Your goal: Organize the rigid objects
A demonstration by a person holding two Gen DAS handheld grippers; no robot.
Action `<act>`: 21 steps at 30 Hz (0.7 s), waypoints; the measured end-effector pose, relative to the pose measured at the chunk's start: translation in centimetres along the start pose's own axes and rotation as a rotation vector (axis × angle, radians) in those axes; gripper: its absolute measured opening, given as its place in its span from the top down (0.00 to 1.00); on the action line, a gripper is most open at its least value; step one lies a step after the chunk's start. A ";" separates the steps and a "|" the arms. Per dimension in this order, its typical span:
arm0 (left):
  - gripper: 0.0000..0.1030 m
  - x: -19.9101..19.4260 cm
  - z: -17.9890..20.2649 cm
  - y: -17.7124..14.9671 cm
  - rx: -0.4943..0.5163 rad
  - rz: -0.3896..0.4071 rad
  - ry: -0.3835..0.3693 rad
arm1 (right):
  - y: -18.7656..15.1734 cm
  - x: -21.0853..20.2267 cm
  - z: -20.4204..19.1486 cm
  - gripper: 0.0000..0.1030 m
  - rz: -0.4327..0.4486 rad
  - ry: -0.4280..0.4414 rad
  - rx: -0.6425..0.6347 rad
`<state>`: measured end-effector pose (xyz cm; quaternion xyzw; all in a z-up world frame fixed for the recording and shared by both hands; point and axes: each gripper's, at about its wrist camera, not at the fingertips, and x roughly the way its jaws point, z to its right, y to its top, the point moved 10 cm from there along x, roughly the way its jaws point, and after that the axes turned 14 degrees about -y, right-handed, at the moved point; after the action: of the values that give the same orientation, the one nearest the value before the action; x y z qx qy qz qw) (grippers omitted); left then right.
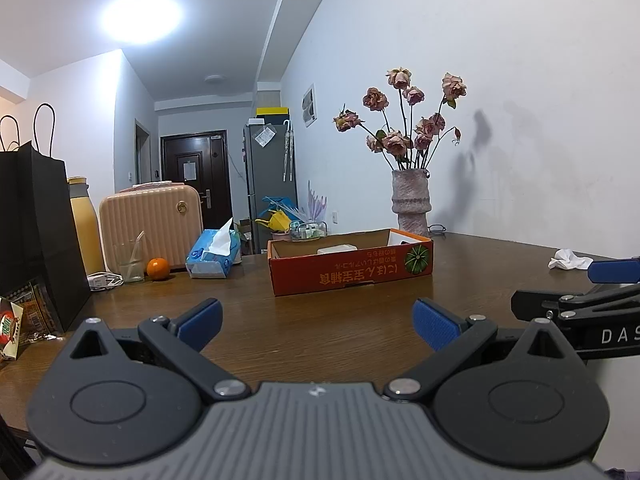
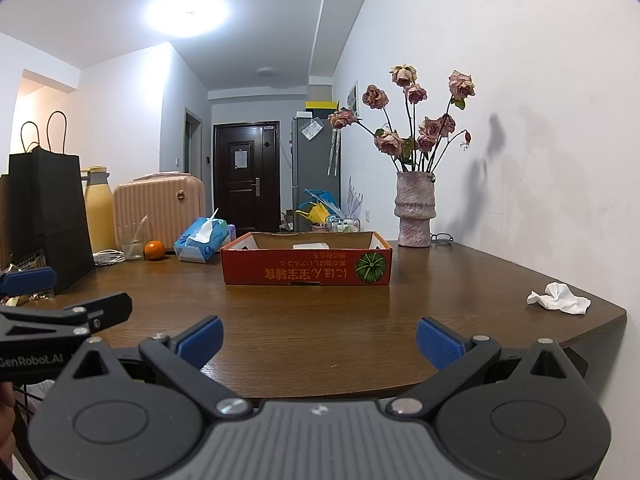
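A shallow red cardboard box (image 1: 352, 272) (image 2: 306, 268) with a green pumpkin print stands on the brown wooden table (image 1: 320, 320) (image 2: 320, 320), a white flat object (image 1: 338, 249) (image 2: 310, 246) inside it. My left gripper (image 1: 318, 322) is open and empty, well short of the box. My right gripper (image 2: 320, 340) is also open and empty, near the table's front edge. Each gripper shows at the edge of the other's view: the right one (image 1: 592, 296), the left one (image 2: 48, 300). An orange (image 1: 158, 269) (image 2: 154, 249) lies at the left rear.
A vase of dried roses (image 1: 411, 200) (image 2: 415, 208) stands by the wall, glasses (image 2: 442, 237) beside it. At left are a black paper bag (image 1: 36, 232) (image 2: 48, 216), yellow bottle (image 1: 84, 224), pink case (image 1: 150, 220), glass (image 1: 130, 260), tissue pack (image 1: 212, 254). A crumpled tissue (image 2: 560, 298) lies right.
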<state>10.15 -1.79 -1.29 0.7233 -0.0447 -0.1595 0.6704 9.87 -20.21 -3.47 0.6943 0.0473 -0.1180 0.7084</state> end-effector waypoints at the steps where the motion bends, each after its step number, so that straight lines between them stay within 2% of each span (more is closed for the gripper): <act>1: 0.00 0.1 -0.1 0.0 0.000 0.000 -0.001 | 0.0 0.0 0.0 0.00 0.000 0.000 0.000; 21: 0.00 -0.1 -0.1 -0.1 -0.006 -0.002 0.012 | -0.1 0.1 0.0 0.00 0.000 -0.004 0.002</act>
<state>10.10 -1.66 -1.41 0.7222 -0.0396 -0.1558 0.6728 9.90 -20.22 -3.63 0.6948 0.0460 -0.1195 0.7077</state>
